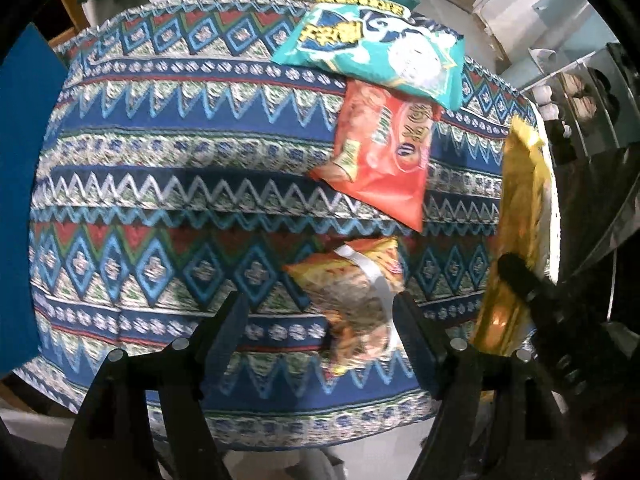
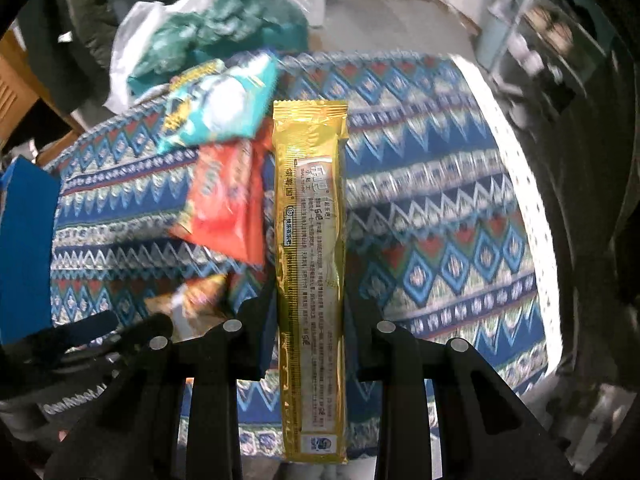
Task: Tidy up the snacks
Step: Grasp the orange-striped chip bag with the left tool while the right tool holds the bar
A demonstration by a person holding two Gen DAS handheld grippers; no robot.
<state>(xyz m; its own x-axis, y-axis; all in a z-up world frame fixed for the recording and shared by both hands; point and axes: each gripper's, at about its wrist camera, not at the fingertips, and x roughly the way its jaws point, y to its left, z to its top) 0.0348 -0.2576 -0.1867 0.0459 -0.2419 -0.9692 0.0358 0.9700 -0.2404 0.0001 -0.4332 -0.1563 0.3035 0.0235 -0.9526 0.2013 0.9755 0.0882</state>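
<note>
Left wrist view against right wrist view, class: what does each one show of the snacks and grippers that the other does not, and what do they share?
Only the left wrist view shows the open left gripper over the orange-brown snack bag, jaws apart.

Only the right wrist view shows the printed face of the gold packet clamped in the right gripper.

Both share the patterned tablecloth, the teal snack bag overlapping the red snack bag, and the gold packet, seen edge-on from the left.
</note>
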